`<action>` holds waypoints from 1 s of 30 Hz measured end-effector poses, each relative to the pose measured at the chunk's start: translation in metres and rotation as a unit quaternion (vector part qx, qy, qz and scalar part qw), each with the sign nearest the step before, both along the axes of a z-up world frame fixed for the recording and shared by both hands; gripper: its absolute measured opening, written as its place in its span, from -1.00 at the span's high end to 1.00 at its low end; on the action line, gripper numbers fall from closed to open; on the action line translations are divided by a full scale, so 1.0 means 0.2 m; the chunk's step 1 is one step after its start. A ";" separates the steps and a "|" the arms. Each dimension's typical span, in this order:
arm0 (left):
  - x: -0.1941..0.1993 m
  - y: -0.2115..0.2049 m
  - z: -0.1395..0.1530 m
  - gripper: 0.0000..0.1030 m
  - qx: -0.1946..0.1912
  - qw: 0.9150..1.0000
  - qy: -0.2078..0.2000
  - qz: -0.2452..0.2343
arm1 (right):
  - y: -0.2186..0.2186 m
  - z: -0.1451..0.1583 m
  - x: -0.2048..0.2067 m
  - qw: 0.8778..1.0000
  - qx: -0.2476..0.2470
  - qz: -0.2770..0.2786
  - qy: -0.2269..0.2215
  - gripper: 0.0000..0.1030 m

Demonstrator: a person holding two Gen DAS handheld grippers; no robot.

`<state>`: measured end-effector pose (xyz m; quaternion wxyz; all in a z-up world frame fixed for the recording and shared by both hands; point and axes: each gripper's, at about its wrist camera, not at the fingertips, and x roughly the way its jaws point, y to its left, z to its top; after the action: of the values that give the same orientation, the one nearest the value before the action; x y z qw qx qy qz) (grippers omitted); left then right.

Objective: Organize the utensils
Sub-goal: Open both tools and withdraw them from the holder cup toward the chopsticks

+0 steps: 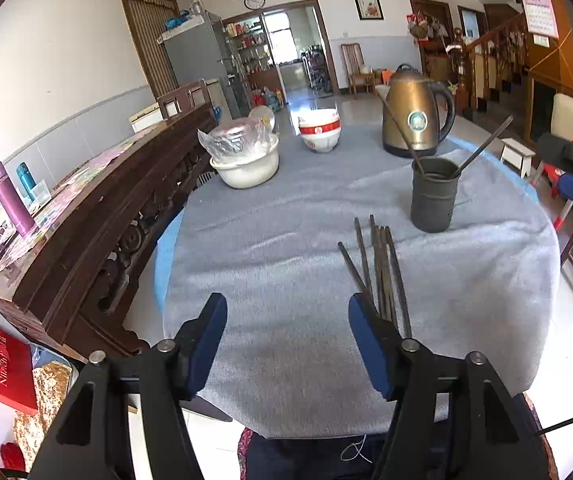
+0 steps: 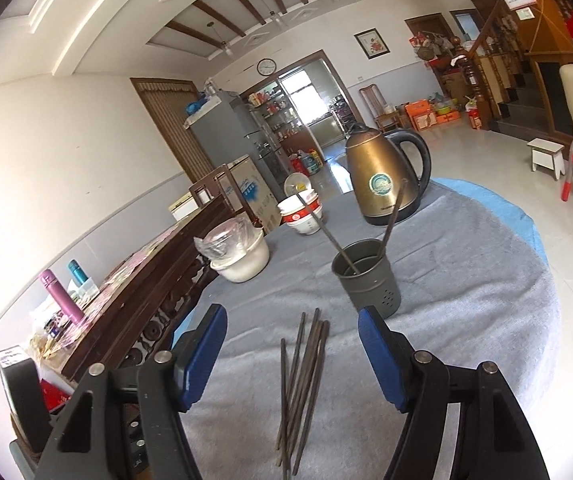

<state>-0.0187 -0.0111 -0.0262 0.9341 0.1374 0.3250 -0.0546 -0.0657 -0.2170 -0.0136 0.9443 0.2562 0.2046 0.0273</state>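
Several dark chopsticks lie in a loose bundle on the grey cloth, just ahead of my left gripper's right finger. A dark grey holder cup stands beyond them with two chopsticks leaning in it. My left gripper is open above the cloth, nothing between its blue pads. In the right wrist view the same chopsticks lie between the fingers of my right gripper, which is open and above them. The holder cup stands just past the right finger.
The round table wears a grey cloth. At its far side stand a bronze kettle, stacked red-and-white bowls and a white pot holding a plastic-wrapped bowl. A dark wooden bench runs along the left. Chairs stand at the right.
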 end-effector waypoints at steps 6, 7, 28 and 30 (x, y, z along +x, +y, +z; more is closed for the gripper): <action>-0.02 0.00 0.03 -0.30 -0.018 1.000 -0.011 -0.015 | 0.02 0.01 -0.03 1.000 -0.018 -0.008 0.006 -0.40; -0.01 -0.01 0.03 -0.30 -0.021 1.000 -0.009 -0.017 | 0.02 0.02 -0.04 1.000 -0.023 -0.013 0.007 -0.40; 0.29 0.30 -0.18 -0.30 -0.018 0.996 0.057 0.066 | 0.14 -0.07 0.21 0.998 -0.024 0.014 0.058 -0.39; 0.29 0.33 -0.17 -0.30 -0.006 0.996 0.049 0.081 | 0.15 -0.09 0.26 0.998 -0.013 0.027 0.060 -0.39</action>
<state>0.0391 0.0540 -0.0595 0.9191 0.1025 0.3802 0.0122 -0.0145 -0.1867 -0.0324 0.9324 0.2397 0.2681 0.0348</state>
